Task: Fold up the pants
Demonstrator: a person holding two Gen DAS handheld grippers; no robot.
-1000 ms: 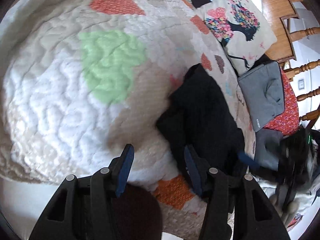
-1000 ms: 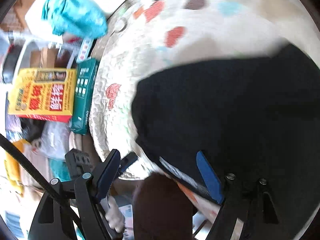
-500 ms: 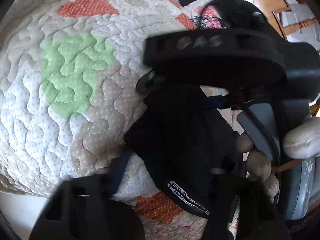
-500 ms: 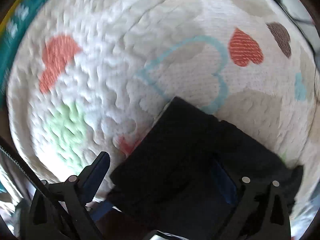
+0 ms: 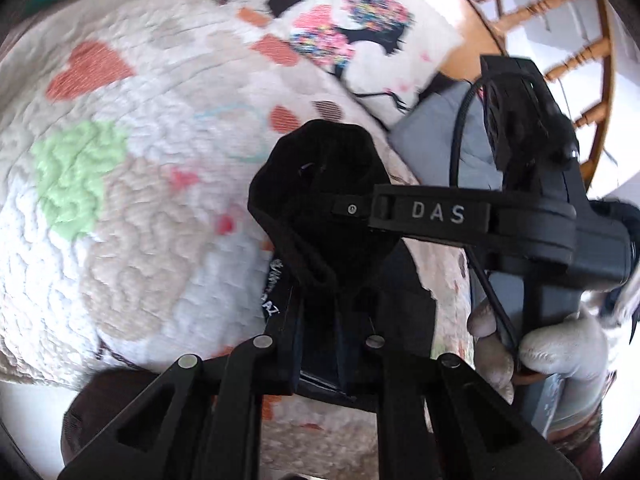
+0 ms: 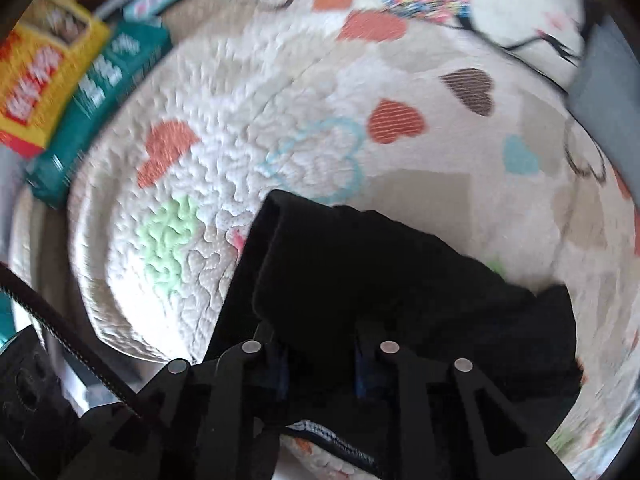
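Closing on soft black pants (image 5: 328, 184) (bunched, over puffy quilt (image 5: 132, 216)): both grippers.

The pants (image 5: 320, 184) lay on the quilt (image 5: 140, 220), bunched near its front edge. The left gripper (image 5: 320, 344) was closing on the fabric from the near side, and the right gripper (image 6: 320, 364) was closing on it too. A printed cushion (image 5: 368, 36) lay on the far side of the quilt, beside a folded garment (image 5: 436, 136). Two boxes (image 6: 80, 80) lay side by side past the quilt's left edge. Behind the cushion stood a chair (image 5: 560, 40).
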